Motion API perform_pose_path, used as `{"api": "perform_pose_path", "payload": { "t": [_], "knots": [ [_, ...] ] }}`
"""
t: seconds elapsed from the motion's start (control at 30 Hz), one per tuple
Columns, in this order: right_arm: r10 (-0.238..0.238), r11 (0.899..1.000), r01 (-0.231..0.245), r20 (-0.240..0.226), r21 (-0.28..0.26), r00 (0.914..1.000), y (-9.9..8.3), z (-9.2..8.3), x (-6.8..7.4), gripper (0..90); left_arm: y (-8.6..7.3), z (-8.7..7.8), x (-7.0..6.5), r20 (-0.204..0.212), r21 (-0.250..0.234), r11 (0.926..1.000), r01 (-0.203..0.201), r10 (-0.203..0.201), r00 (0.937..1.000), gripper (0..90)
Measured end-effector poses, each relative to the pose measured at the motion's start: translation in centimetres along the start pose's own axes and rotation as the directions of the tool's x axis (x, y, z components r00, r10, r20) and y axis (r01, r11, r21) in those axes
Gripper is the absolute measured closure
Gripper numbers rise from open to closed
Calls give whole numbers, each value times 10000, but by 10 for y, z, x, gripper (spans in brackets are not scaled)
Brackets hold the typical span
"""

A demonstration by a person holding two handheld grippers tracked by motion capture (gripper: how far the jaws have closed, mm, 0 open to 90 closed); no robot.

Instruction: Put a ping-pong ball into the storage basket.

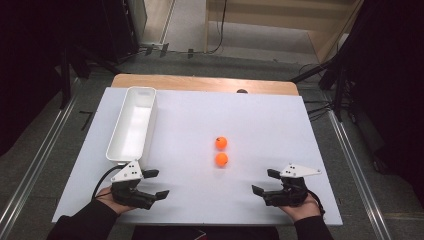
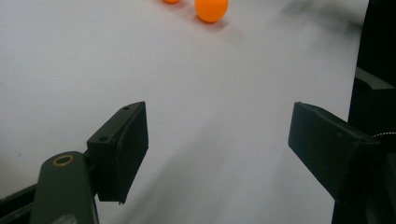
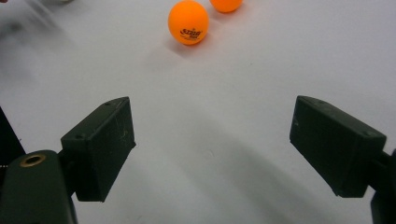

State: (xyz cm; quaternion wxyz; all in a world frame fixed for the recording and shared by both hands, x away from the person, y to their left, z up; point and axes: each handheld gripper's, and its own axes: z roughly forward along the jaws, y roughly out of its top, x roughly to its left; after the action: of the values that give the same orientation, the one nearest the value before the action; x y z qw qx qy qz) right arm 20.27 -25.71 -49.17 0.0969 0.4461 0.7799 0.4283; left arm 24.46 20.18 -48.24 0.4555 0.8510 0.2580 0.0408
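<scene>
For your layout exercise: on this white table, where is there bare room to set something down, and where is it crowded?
Free: the wide stretch between the white bin and the two orange balls; the far right part beyond the balls; the near strip between the open left gripper and open right gripper. Crowded: the left edge, where the bin's near end sits close to the left gripper.

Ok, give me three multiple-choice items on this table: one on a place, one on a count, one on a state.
1. Where does the white bin stand?
A. on the person's left of the white board
B. at its right edge
C. between the grippers

2. How many orange balls lie on the board?
A. one
B. two
C. four

3. How do the left gripper and right gripper stand?
A. both shut on balls
B. one shut
C. both open, holding nothing

Key: 1 A, the bin sits ahead of the left gripper. 2 B, the far ball and near ball. 3 C, bare board shows between each pair of jaws.
</scene>
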Motion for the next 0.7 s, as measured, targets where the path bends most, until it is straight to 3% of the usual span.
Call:
{"api": "perform_pose_path", "payload": {
  "t": [0.7],
  "knots": [
    [-111, 9999, 111, -15, -20, 9999, 0, 2, 1, 125, -1, -1, 2, -301, -16, 10000, -51, 51, 9995, 208]
  ]
}}
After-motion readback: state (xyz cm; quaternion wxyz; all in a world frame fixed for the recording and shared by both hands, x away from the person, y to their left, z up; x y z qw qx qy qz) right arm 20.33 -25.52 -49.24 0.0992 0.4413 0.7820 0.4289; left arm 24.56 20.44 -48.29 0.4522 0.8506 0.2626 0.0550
